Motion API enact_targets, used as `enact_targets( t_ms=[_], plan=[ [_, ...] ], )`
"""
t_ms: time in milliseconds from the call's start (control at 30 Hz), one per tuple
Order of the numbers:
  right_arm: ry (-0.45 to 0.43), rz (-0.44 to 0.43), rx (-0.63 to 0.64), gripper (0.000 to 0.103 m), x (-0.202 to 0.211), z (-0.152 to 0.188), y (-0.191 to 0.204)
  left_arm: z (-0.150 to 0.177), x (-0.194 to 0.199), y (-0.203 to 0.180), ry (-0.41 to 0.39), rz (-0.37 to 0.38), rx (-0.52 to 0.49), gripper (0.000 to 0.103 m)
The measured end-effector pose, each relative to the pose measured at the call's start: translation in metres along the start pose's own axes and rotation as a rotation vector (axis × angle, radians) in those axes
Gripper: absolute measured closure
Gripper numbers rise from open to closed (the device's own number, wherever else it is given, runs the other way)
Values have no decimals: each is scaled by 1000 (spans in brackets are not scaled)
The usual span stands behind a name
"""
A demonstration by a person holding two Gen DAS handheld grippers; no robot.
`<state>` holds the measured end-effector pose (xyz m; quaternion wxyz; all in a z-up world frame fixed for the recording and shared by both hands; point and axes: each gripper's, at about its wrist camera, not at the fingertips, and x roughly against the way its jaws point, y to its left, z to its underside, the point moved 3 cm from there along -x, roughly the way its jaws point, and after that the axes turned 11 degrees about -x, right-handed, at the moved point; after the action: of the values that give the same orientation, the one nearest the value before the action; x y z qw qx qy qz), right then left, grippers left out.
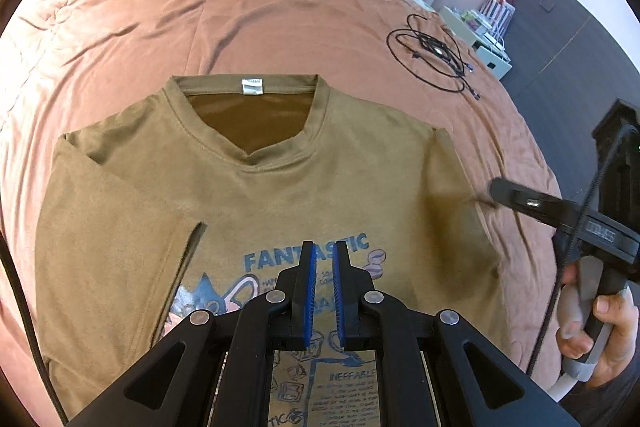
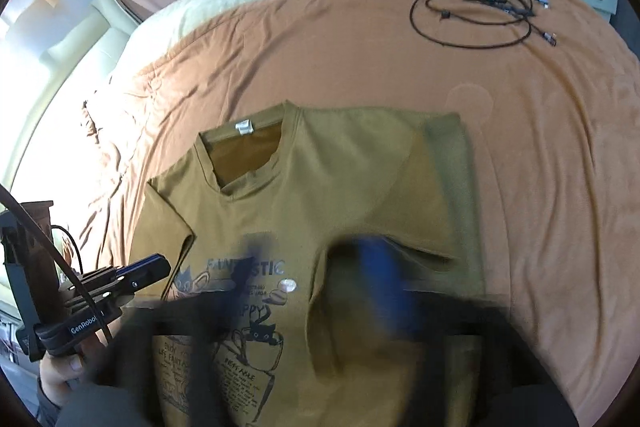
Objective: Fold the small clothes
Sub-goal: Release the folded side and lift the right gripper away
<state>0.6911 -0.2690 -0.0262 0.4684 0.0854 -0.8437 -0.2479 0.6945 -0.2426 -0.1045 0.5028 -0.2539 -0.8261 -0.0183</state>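
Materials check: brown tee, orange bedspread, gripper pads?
Tee: soft matte knit, likely cotton jersey; ribbed collar, printed graphic. Bedspread: matte, faintly napped fabric with quilted seams and soft creases. Left gripper pads: blue ridged rubber or plastic, can't tell which.
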Motion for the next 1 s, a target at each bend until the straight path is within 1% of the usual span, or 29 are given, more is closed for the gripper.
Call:
enact_targets(
  t_ms=[33,100,167,200,233,300,367,400,433,467,533,667,733,767,867,933,967,1000],
  plan=[
    [-18,-1,1,22,2,0,-1,0,-2,-1,2,1,-3,94],
    [-10,-22,-17,22,4,1,-8,0,-7,-6,12,2,-11,94],
    [-24,15,-7,22,6,3,-19,0,-15,-11,25,6,-20,93],
    [-34,46,0,22,7,5,-25,0,-18,-14,31,8,-24,91],
    [-35,66,-2,22,8,7,-30,0,-23,-18,40,11,-32,88],
    [-39,87,-18,22,9,10,-42,1,-33,-27,51,9,-51,65],
    [-39,118,-25,22,9,15,-55,1,-40,-35,52,8,-72,57],
    [-35,138,-27,24,8,20,-62,2,-44,-40,54,11,-84,57],
    [-32,148,-30,33,8,23,-66,2,-49,-46,61,15,-99,57],
    [-20,156,-37,38,5,28,-70,2,-55,-51,68,18,-111,57],
    [11,156,-49,53,-1,35,-78,2,-67,-61,83,18,-137,57],
    [52,182,-52,66,-17,47,-94,0,-87,-76,92,7,-175,57],
    [66,181,-63,76,-22,50,-100,-2,-97,-80,100,1,-182,57],
    [62,174,-65,77,-25,45,-104,-3,-101,-81,103,0,-183,57],
    [50,153,-73,79,-26,47,-110,-4,-112,-86,108,7,-185,58],
    [45,148,-70,80,-27,49,-110,-4,-115,-91,95,25,-187,66],
    [44,146,-70,80,-26,50,-113,-4,-116,-94,89,30,-193,77],
    [43,145,-70,81,-26,51,-114,-4,-117,-98,88,33,-206,92]
  ],
)
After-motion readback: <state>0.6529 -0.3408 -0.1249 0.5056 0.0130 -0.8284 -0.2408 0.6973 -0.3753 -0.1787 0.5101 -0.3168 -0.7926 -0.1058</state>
